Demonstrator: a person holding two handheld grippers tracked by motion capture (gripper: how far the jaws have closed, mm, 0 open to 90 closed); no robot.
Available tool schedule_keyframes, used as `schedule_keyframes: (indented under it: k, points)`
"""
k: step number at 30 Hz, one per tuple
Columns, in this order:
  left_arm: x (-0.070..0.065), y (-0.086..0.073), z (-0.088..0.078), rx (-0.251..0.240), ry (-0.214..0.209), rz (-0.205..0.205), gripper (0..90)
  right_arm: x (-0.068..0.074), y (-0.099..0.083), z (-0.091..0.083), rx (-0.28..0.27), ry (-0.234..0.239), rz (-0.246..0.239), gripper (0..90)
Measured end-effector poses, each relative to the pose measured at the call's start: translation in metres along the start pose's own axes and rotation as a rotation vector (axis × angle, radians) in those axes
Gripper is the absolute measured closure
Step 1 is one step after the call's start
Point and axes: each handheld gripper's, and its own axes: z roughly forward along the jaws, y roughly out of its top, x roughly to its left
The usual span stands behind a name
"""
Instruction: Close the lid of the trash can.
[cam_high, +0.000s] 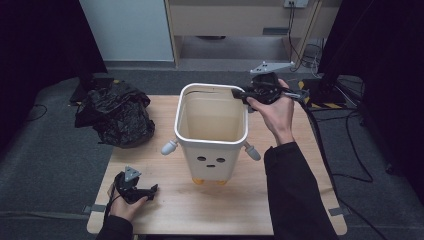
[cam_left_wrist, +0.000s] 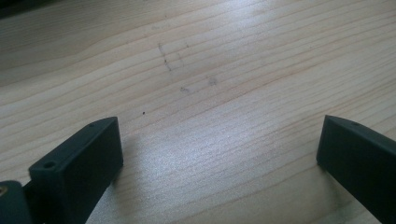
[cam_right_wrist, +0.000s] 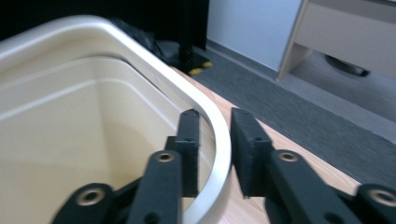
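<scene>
Bin (cam_high: 210, 145) rim sits between the right claw's (cam_right_wrist: 215, 135) loosened jaws, unlined; bag (cam_high: 117, 117) untouched, left claw (cam_left_wrist: 219, 154) released on worktop (cam_left_wrist: 210, 70).

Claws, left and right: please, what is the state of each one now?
Left claw: open, nothing between its jaws, above the table.
Right claw: jaws astride the rim of the white bin, a gap visible, not clamped.
</scene>
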Motion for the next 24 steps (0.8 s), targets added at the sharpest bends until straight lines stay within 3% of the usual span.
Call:
schedule_keyframes:
  k: [3,10,18,21,24]
  points:
    - [0.000,0.000,0.000,0.000,0.000,0.000,0.0,-0.003,-0.002,-0.001,-0.023,0.003,-0.008,62.5]
    - [0.000,0.000,0.000,0.003,-0.002,0.005,0.0,-0.003,-0.003,-0.006,-0.079,-0.001,-0.036,60.9]
    - [0.000,0.000,0.000,0.002,-0.002,0.004,0.0,-0.006,-0.003,-0.019,-0.184,-0.080,-0.050,45.7]
    - [-0.001,0.000,0.000,0.001,-0.002,0.003,0.0,-0.010,-0.007,-0.024,-0.238,-0.096,-0.012,39.9]
    - [-0.001,0.000,0.000,0.002,-0.002,0.004,0.0,-0.013,-0.013,-0.028,-0.228,-0.146,-0.026,34.1]
